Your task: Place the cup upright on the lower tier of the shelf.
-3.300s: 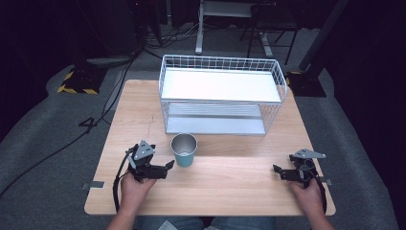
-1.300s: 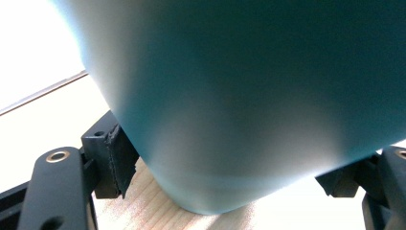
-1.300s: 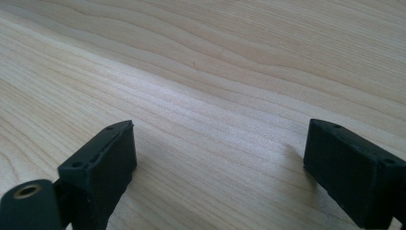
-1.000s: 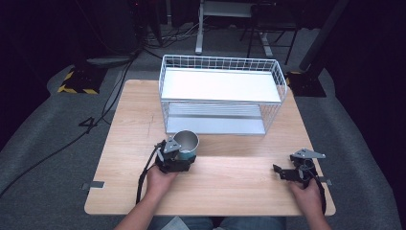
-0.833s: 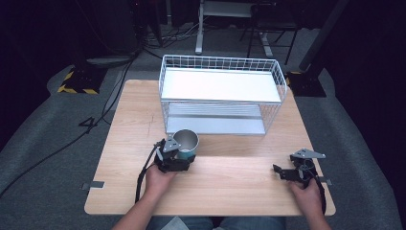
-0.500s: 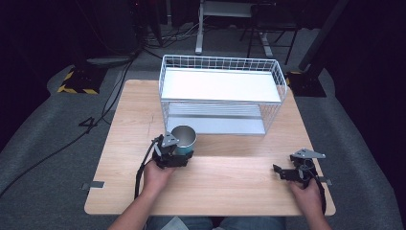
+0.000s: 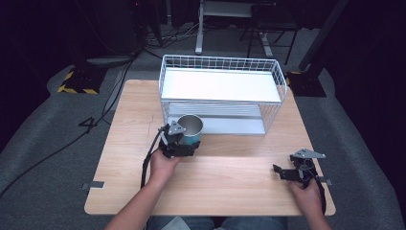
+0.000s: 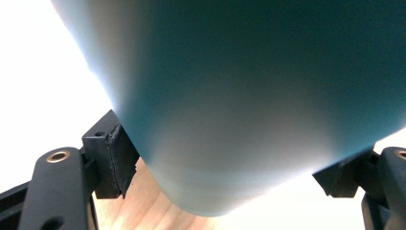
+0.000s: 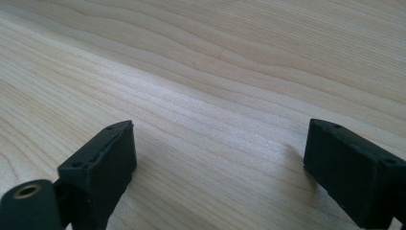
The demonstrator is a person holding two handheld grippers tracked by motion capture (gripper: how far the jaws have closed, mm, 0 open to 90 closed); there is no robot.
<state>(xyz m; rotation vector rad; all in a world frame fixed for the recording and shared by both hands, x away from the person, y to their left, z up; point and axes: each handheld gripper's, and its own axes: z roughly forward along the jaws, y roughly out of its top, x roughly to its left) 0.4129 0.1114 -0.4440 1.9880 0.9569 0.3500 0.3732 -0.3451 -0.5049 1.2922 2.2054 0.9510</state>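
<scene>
Cup (image 7: 190, 130), teal w/ steel rim, sits centre-left of the high view, clenched in the left gripper (image 7: 179, 143) just in front of the wire rack (image 7: 221, 91). Right gripper (image 7: 293, 171), lower right, rests on the table (image 7: 239, 187), jaws apart, empty. Risk: grip's low on the cup, so it could tip or clip the rack's lower shelf. Left gripper view shows pads (image 8: 112, 160) hugging the cup's base; high view doesn't.

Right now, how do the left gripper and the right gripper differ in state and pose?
The left gripper is shut on the teal cup; the right gripper is open and holds nothing. The left gripper is near the wire rack; the right gripper is low over bare table. Each has black jaws and a grey plate on top.
</scene>
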